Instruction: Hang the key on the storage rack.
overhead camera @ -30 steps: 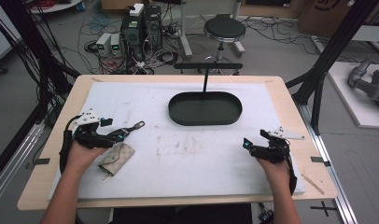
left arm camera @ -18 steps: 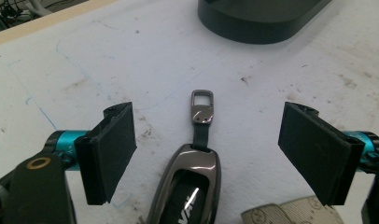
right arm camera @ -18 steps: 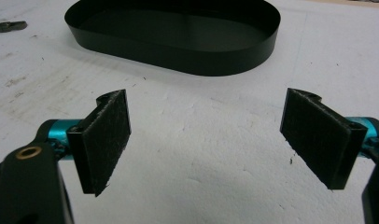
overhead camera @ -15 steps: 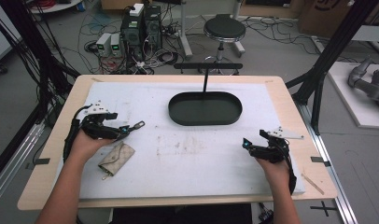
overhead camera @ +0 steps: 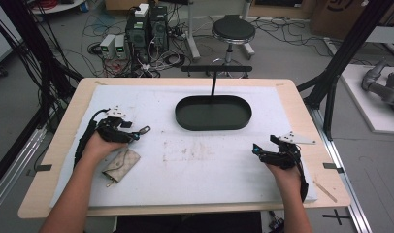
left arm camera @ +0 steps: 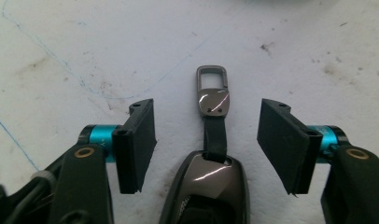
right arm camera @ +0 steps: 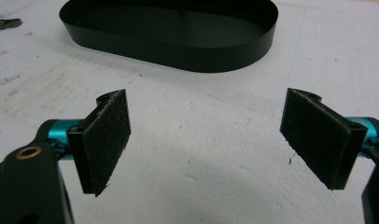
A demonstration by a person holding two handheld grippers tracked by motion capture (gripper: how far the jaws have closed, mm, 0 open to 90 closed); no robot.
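White foam padding is spread over the table. A metal key fob (strap and clasp pointing forward) is seen lying between the widely parted jaws of the left gripper, untouched. The right gripper is held wide apart too, gripping nothing, with the black oval tray beyond it. A beige wallet is seen beside the left hand.

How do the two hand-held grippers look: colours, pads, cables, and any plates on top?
Both the left gripper and the right gripper are black, with flat dark rectangular pads on turquoise metal collars. Brass-coloured rivets mark the arms. Black cables trail back along bare forearms, and a grey three-cornered plate tops each.
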